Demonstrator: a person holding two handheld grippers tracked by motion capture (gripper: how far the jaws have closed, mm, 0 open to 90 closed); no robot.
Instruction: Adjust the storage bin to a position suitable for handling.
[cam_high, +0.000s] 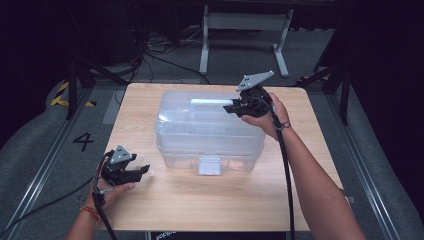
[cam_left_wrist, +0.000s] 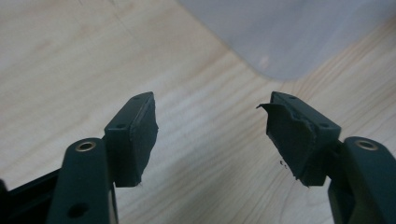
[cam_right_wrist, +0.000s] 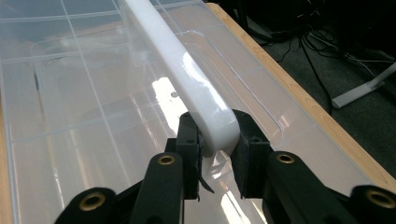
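- Storage box (cam_high: 207, 132): clear ribbed plastic, rounded corners, white bar handle (cam_right_wrist: 187, 70) on lid.
- Right gripper (cam_right_wrist: 215, 154): clamped on handle end.
- Left gripper (cam_left_wrist: 210, 135): parted, holding nothing, over wood-grain table (cam_left_wrist: 70, 60).

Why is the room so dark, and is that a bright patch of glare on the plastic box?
High view: the wooden table is lit, its surroundings near black. Right gripper view: glare shines on the clear box lid and white handle in the right tongs. Left gripper view: the box corner is soft, out of focus.
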